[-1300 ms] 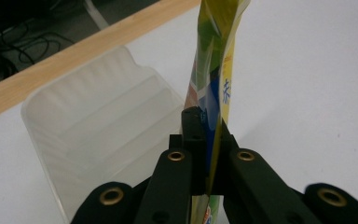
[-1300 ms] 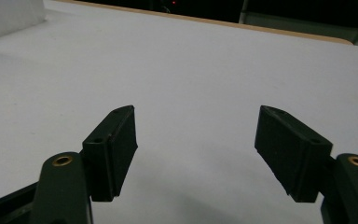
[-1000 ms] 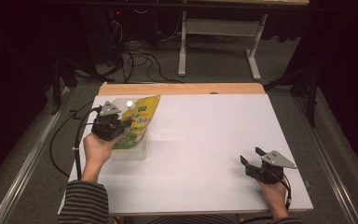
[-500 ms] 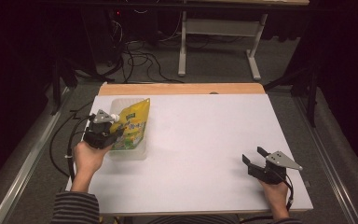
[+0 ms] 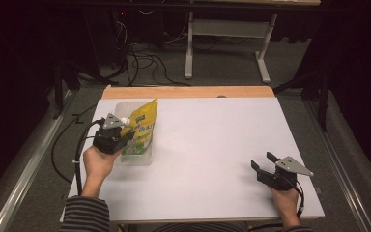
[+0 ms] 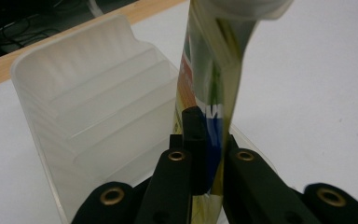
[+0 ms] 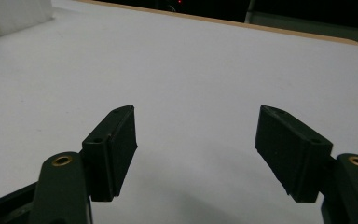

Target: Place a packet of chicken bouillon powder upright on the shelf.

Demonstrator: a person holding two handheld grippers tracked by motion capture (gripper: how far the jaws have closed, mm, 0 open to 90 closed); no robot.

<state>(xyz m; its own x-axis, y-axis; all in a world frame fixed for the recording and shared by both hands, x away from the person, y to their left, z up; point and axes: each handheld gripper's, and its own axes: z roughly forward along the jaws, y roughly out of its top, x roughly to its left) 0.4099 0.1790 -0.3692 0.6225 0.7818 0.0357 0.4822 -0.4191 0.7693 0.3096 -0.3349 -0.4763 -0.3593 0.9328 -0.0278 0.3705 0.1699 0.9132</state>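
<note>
The left gripper (image 5: 121, 137) is clamped on a yellow refill pouch (image 5: 141, 126) with a white cap, holding it upright over a clear plastic tray (image 5: 136, 158) near the table's (image 5: 212, 145) left edge. The pouch has blue and orange print, too blurred to read. The right gripper (image 7: 196, 154) rests on the white tabletop well apart, its jaws wide with nothing between them.

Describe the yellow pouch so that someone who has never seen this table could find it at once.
Start at the white table and go to its far left corner, where a clear ribbed plastic bin sits. The yellow pouch stands upright in it, pinched by the left claw. It is the one brightly coloured thing there, with a white cap on top.
</note>
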